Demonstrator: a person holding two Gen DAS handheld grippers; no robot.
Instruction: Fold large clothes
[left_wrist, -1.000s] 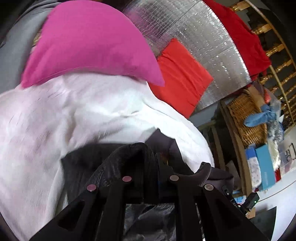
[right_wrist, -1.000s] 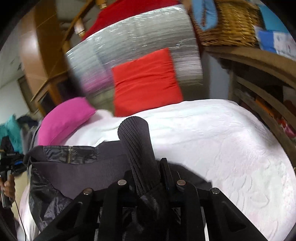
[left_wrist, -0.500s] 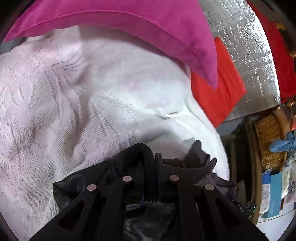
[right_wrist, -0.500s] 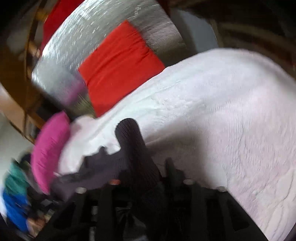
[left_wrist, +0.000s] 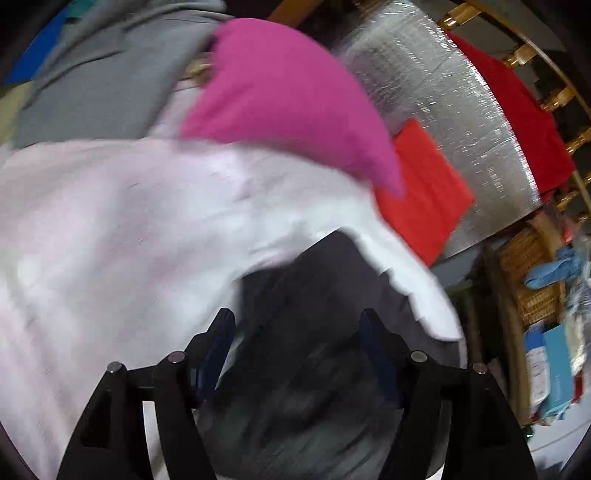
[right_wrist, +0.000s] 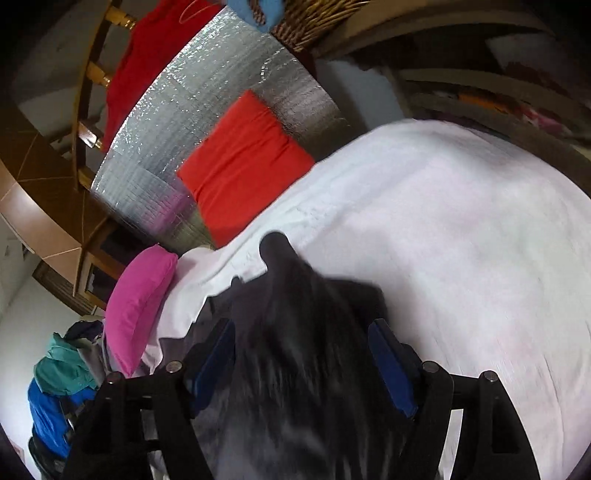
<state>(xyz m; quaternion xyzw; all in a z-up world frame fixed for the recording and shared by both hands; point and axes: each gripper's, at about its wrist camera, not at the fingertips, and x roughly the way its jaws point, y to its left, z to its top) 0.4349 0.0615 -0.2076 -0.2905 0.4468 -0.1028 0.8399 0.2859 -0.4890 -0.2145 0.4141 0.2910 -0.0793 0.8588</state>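
Dark jacket (right_wrist: 295, 332) bunched, blurred, on white bedspread (right_wrist: 461, 240); both grippers' jaws just opened wide, straddling it.

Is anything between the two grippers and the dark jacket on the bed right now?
Nothing visible. The dark jacket lies directly under the left gripper and right gripper, whose jaws have just opened with the fabric between them.

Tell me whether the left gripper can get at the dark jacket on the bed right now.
Probably yes: the left gripper has just opened its jaws, and the dark jacket lies right between and ahead of them on the white bedspread, with nothing covering it.
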